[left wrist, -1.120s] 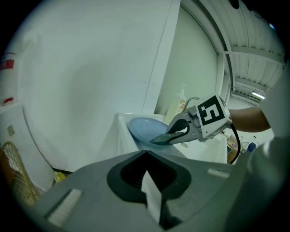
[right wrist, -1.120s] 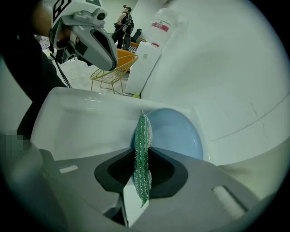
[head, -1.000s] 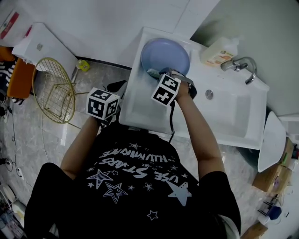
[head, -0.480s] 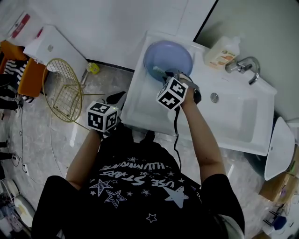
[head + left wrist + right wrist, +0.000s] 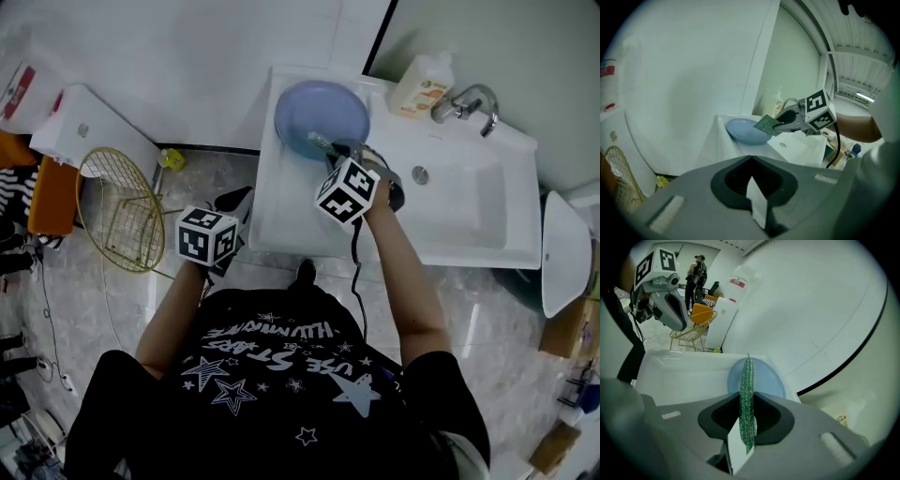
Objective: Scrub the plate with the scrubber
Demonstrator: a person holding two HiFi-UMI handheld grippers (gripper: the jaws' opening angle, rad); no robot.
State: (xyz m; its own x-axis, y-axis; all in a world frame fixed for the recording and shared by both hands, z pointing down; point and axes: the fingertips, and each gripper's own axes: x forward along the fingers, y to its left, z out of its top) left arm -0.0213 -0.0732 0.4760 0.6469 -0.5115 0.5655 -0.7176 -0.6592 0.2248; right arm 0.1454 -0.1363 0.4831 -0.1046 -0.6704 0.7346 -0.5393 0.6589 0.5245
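Overhead, right gripper [image 5: 334, 150] outstretched, clamped on scrubber [image 5: 748, 394] over plate [image 5: 309, 108], left gripper [image 5: 751, 164] closed, empty, held back.

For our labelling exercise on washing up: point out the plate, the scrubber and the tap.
plate [image 5: 305, 111]: head view, bare blue centre.
scrubber [image 5: 748, 383]: right gripper view, green mesh edge, mid-length.
tap [image 5: 448, 106]: head view, metal body near its base.

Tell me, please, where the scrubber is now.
In the head view the scrubber is clamped in the right tool, over the plate at the left end of the sink.
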